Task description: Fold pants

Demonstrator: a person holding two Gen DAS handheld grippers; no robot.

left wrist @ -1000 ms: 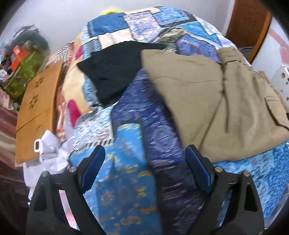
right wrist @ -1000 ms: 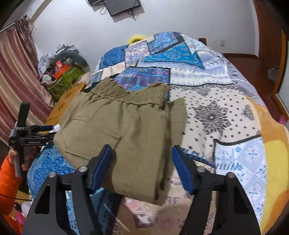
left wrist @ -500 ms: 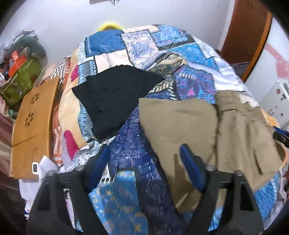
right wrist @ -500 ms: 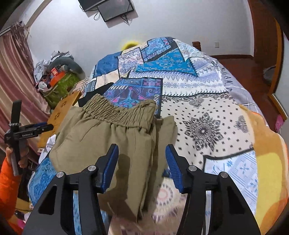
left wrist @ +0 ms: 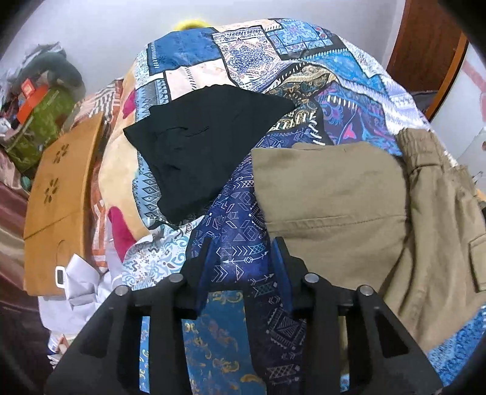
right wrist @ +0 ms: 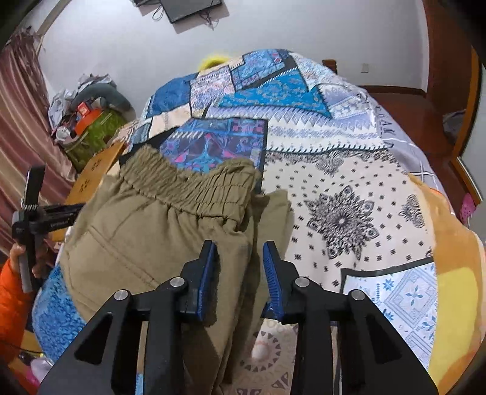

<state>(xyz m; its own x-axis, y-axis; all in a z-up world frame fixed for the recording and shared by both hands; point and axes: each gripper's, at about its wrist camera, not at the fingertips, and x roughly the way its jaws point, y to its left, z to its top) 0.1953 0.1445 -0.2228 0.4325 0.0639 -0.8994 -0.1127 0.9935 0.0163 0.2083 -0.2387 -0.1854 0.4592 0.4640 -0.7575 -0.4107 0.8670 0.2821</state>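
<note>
Bedroom, white walls; bed with patchwork quilt (left wrist: pixel 243 264) fills both views.

Item: khaki pants (left wrist: pixel 334 206), folded into a broad block, lying on the quilt. Left view: right half of frame, long edge running left to right, elastic waistband (right wrist: pixel 188 185) at far right. Right view: left centre of frame, waistband toward the top.

Item: left gripper (left wrist: pixel 244 267), bottom centre of its view. Jaws closing, nothing between them but quilt below; I read the pants as just to its right, apart from the pads.

Item: right gripper (right wrist: pixel 240 273), bottom centre of its view. Jaws closing, khaki cloth showing between them; I cannot tell whether the pads press it yet. My judgement: this hand is the nearer one to the pants.

Item: black garment (left wrist: pixel 197 142), upper centre of left view, beside the pants, not touching the gripper.

Left view only: the black garment in full and a wooden board (left wrist: pixel 60 194) at left edge. Right view only: the waistband gathers, a wall screen (right wrist: pixel 188 9) at top, and the person's orange sleeve (right wrist: pixel 12 291) at lower left.
</note>
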